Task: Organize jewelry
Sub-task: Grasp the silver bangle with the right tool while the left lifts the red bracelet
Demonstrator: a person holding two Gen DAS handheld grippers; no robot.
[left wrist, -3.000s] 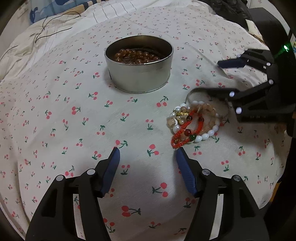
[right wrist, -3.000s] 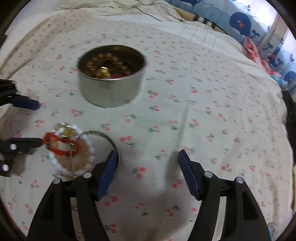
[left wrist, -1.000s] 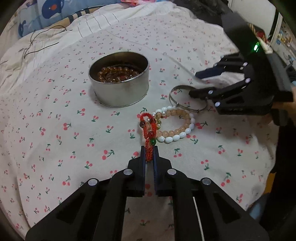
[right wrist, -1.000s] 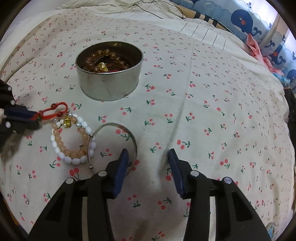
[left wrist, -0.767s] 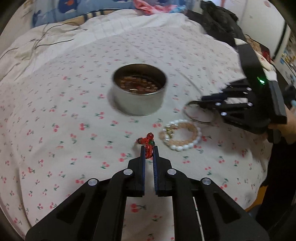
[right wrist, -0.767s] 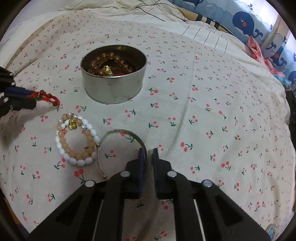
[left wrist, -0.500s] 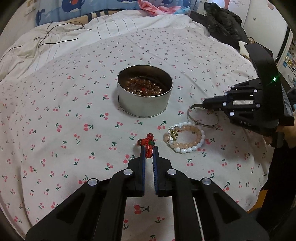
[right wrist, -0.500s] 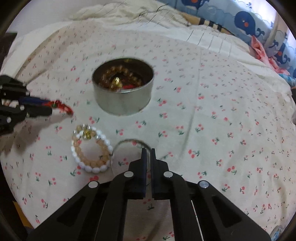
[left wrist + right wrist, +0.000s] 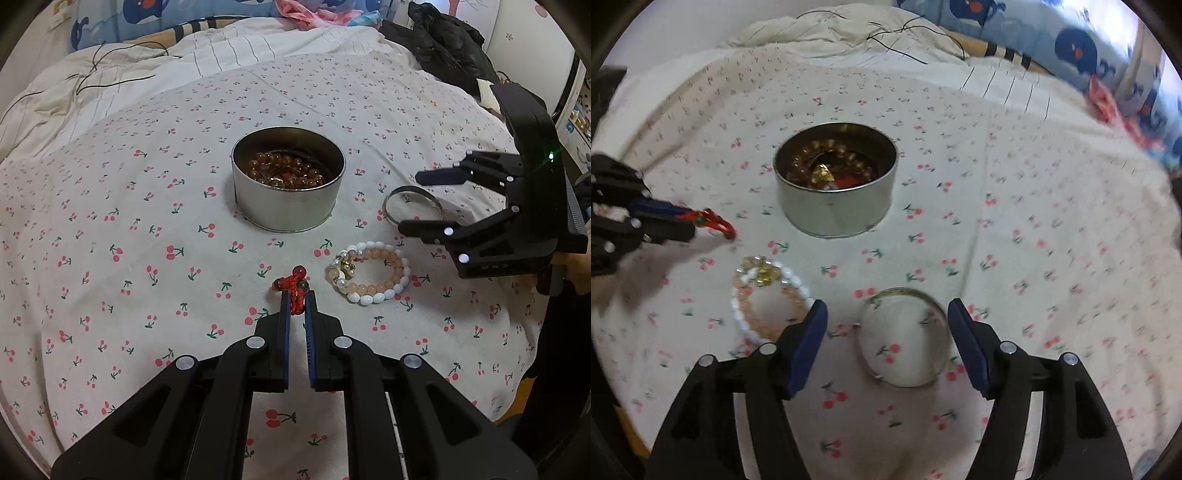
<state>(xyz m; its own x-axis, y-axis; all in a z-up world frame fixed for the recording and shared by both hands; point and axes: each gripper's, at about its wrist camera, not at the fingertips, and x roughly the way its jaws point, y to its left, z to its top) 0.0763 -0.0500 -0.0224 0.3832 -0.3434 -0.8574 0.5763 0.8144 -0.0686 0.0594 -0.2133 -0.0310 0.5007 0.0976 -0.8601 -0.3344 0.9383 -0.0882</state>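
My left gripper is shut on a red cord bracelet with small red and green beads, held just above the cherry-print cloth. In the right wrist view the same left gripper shows at the left edge with the red bracelet sticking out. My right gripper has its jaws opening; a silver bangle lies flat on the cloth between them, untouched. A white and a peach bead bracelet lie together beside it. The round metal tin holds brown beads.
The cloth covers a bed; rumpled bedding and thin black cables lie behind the tin. Dark clothing sits at the far right. The right gripper hovers over the bangle, right of the tin.
My left gripper shut on the red bracelet and drew it away from the bead bracelets. My right gripper shut at the bangle's rim, then opened wide, and the bangle now lies between its jaws.
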